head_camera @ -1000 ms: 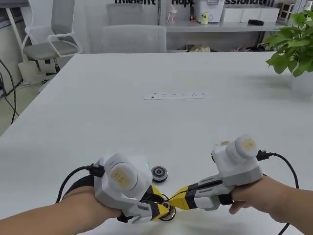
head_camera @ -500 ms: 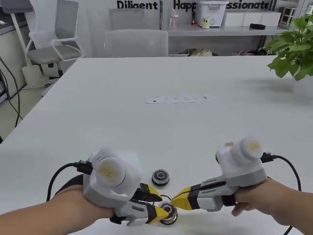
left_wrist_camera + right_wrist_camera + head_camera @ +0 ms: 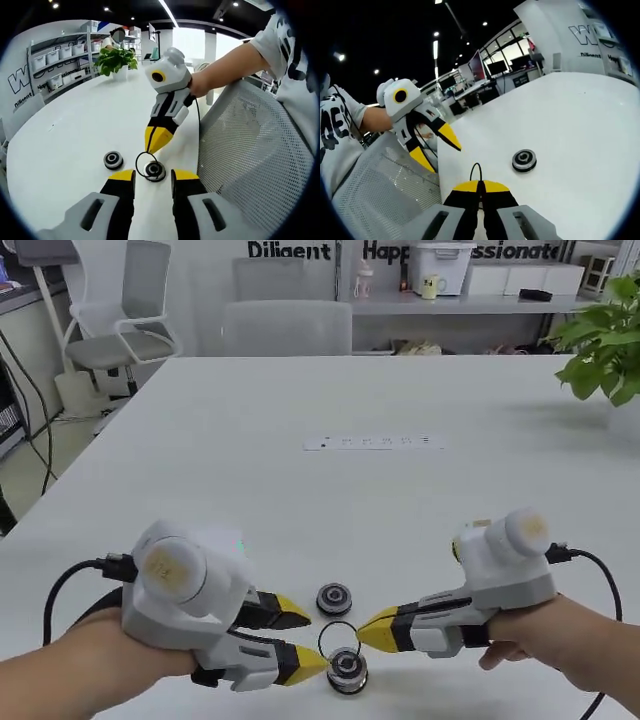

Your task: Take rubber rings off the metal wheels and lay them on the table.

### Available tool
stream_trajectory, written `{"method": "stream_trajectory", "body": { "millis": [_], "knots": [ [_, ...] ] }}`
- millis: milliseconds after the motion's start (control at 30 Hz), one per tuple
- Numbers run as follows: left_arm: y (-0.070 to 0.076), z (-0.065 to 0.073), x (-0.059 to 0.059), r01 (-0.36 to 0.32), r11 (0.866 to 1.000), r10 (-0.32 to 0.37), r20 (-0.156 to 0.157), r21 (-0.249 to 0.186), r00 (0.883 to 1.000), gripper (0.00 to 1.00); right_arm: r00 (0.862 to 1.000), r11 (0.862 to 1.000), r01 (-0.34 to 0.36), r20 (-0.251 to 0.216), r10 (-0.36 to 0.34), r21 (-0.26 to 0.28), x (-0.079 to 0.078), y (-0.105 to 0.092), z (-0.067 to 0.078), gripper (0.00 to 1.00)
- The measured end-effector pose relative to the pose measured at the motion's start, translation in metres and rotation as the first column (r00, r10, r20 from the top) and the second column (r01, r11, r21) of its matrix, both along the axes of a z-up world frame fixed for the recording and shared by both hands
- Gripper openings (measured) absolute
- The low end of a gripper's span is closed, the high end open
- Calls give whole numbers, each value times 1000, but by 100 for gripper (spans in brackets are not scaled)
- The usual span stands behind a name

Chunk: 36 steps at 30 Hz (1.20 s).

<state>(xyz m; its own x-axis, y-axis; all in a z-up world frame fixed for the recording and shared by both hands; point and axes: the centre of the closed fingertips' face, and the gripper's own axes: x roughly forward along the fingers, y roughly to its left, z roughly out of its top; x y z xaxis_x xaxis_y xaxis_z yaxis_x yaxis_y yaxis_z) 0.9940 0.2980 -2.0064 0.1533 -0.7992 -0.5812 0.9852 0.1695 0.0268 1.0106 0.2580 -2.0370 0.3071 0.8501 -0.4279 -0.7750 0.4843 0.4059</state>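
One thin black rubber ring (image 3: 337, 633) hangs pinched in the fully closed right gripper (image 3: 362, 628), looping just above the nearer metal wheel (image 3: 347, 669) on the white table (image 3: 300, 490), with the farther wheel (image 3: 334, 599) close behind and the left gripper (image 3: 314, 638) beside them, its jaws apart and empty.

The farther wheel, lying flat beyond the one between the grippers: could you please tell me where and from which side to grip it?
Across its outer rim, from above. The farther wheel lies flat on the table, so its low round edge offers two opposite sides. The open left gripper seems best placed; the right gripper is shut on a rubber ring.
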Motion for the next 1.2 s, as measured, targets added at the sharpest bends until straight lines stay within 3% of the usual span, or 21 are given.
{"method": "stream_trajectory", "body": {
  "millis": [467,667,967,1200],
  "knots": [
    [19,32,-4,-66,995,67,7,-81,998,48,1000,1000,-10,8,10,8,1,8,6,0],
    [29,36,-6,-91,991,93,23,-94,995,54,1000,1000,-13,12,13,8,1,11,7,0],
    [42,39,-7,-136,984,139,15,-114,990,66,1000,1000,-27,10,27,4,2,21,6,0],
    [50,34,-7,-156,983,159,18,-98,987,75,999,999,-37,17,37,3,4,30,5,0]
  ]
}}
